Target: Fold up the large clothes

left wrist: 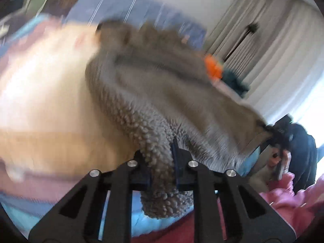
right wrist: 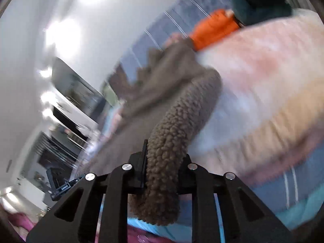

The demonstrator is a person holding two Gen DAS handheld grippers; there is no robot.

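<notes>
The left hand-held gripper (left wrist: 162, 162) clamps a nubbly rolled edge of the grey-brown fleece garment (left wrist: 154, 85); the right hand-held gripper (right wrist: 164, 162) pinches another bobbly edge. The garment stretches between them above the pastel striped bed (right wrist: 263, 85), with orange cloth (right wrist: 212, 28) behind it.

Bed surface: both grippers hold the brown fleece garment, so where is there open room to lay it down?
The widest free patch is the pastel striped blanket, between the brown fleece garment and the near bed edge. Its far end is crowded by the orange item and teal item; pink clothing crowds the near side. Left gripper and right gripper both clamp the garment.
</notes>
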